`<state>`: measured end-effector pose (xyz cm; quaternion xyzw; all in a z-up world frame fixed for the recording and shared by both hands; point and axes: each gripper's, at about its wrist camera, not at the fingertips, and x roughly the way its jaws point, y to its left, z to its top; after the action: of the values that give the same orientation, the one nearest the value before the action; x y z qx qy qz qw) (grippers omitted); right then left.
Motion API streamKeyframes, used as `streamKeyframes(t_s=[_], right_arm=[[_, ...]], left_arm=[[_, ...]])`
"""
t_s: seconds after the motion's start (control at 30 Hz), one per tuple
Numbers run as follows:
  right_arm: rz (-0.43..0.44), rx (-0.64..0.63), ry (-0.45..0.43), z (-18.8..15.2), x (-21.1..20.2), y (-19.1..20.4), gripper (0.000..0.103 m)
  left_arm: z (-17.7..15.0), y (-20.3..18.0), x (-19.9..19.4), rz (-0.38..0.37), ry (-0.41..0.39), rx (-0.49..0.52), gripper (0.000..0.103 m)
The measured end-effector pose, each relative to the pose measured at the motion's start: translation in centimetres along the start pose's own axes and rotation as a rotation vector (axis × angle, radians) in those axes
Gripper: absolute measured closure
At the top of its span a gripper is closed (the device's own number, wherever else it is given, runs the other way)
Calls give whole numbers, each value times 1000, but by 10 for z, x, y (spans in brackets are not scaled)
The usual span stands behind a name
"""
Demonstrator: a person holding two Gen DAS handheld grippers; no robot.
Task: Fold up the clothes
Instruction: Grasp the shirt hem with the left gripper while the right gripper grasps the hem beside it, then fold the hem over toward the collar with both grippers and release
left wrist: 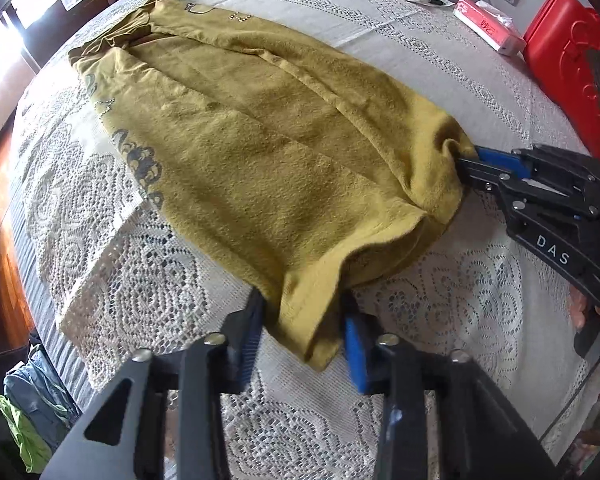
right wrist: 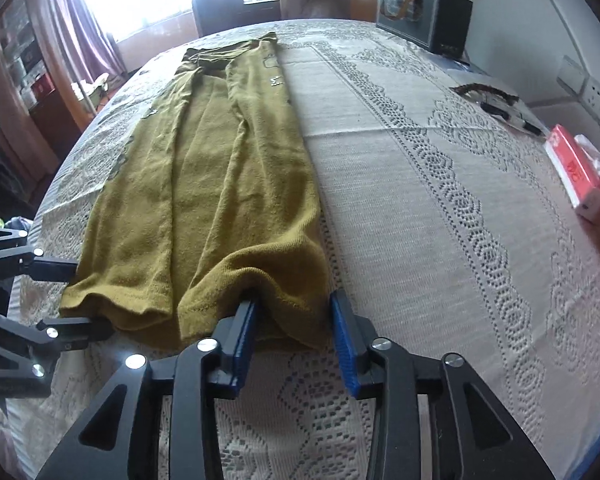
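An olive-yellow garment lies folded lengthwise on the lace tablecloth; it also shows in the right wrist view. My left gripper is open, its blue pads either side of the garment's near left corner. My right gripper is open with its pads either side of the near right corner of the hem. The right gripper shows in the left wrist view, its tips at the cloth edge. The left gripper shows at the left of the right wrist view.
A red case and a pink-white tissue pack lie at the far right. A pen and dark cord lie near wall sockets. A dark box stands at the back. Clothes hang off the table's left edge.
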<state>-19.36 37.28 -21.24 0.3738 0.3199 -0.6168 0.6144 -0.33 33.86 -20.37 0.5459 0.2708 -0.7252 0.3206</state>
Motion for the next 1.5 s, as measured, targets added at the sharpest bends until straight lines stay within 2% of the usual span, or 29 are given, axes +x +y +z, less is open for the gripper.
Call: streamKeyframes(t_s=[0.03, 0.1, 0.27, 0.47, 0.63, 0.8, 1.0, 1.13, 1.23, 1.27, 1.3, 1.33, 1.37, 1.4, 1.5], right_arm=[[4, 15, 5, -1, -2, 2, 94], [19, 47, 5, -5, -9, 5, 94], [81, 94, -84, -3, -55, 22, 94], [98, 140, -178, 40, -78, 33, 94], [105, 163, -208, 89, -68, 40, 94], [103, 164, -228, 158, -38, 48, 94], [107, 187, -227, 266, 36, 55, 94], [118, 180, -172, 350, 102, 59, 94], [124, 193, -114, 397, 152, 62, 94], [126, 197, -83, 409, 168, 63, 93], [127, 204, -53, 419, 182, 64, 92], [130, 214, -29, 426, 194, 63, 89], [134, 229, -19, 430, 200, 62, 85], [138, 245, -14, 434, 206, 60, 83], [133, 303, -34, 436, 204, 51, 80]], left_arm=[[-1, 6, -7, -12, -7, -10, 85], [-3, 18, -22, -36, -24, -27, 87], [-9, 39, -90, -36, -161, 17, 87], [37, 41, -100, -69, -208, -14, 87], [69, 87, -107, -78, -226, -47, 87], [128, 147, -91, -99, -233, -88, 87], [227, 239, -44, -131, -213, -111, 87], [286, 297, -4, -141, -156, -125, 87], [321, 329, 22, -145, -125, -125, 86], [329, 338, 28, -142, -119, -128, 84], [336, 346, 32, -135, -118, -132, 75], [341, 353, 33, -129, -127, -136, 55], [346, 359, 34, -122, -136, -140, 43], [348, 365, 34, -117, -146, -142, 24], [348, 370, 33, -120, -135, -111, 22]])
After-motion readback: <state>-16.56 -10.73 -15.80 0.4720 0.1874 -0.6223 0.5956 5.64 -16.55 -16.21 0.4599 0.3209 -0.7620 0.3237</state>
